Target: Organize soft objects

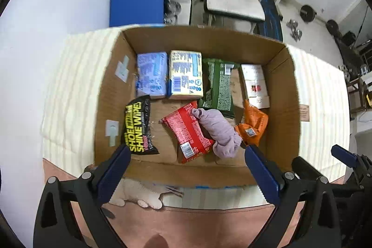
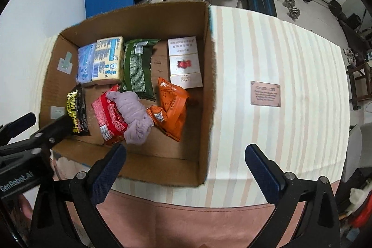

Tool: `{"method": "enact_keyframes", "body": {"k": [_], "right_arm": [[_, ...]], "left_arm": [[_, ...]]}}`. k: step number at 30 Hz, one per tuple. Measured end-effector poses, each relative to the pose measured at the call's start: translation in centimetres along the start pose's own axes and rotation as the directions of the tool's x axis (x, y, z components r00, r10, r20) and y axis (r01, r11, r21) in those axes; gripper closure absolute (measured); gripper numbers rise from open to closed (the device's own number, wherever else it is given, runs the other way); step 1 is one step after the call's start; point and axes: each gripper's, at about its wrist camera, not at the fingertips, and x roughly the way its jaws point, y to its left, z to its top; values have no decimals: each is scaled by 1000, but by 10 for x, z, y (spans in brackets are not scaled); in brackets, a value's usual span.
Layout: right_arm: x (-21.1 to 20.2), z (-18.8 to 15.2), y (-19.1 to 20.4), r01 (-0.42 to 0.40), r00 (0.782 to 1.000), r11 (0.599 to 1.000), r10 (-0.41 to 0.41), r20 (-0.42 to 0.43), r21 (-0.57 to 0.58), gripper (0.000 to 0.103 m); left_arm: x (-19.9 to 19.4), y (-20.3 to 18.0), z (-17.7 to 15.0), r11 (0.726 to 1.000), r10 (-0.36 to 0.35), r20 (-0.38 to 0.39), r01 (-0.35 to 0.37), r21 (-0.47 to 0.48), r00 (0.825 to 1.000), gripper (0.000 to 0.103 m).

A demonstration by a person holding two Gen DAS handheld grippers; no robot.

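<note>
Soft packets are seen gathered in the cardboard box (image 1: 281, 94); left gripper (image 1: 187, 156) and right gripper (image 2: 184, 155) are held wide open, empty, above it.

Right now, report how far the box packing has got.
Done: the cardboard box already holds seven packets plus a lilac cloth bundle lying on the red packet. In hand: nothing; left gripper and right gripper are both open. Left: a white fuzzy item sits outside, before the box.

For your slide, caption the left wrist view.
Open left gripper hovers over a cardboard box of soft packs and a rolled lilac cloth.
</note>
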Motion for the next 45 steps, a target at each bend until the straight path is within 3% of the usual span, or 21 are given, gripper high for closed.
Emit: {"method": "enact_keyframes", "body": {"k": [8,13,21,33,45], "right_arm": [[-82,-41,-15,-36,990,999,33,140,15,0],[-143,-72,-20,-52,972,999,47,231,16,0],[-216,-118,-19,1,933,1000,-1,361,-1,0],[-283,-162,-25,-1,893,1000,7,450,-13,0],[-302,-173,-34,8,879,1000,-4,476,-7,0]], "left_arm": [[-76,-9,-38,1000,-9,120,6,28,993,2],[-122,-18,-61,998,-2,196,-10,60,981,2],[-175,-26,-91,998,-2,291,-17,63,957,2],[-234,-25,-125,999,-15,386,1,36,923,2],[-245,-37,-139,999,-20,394,1,49,919,2]]}}
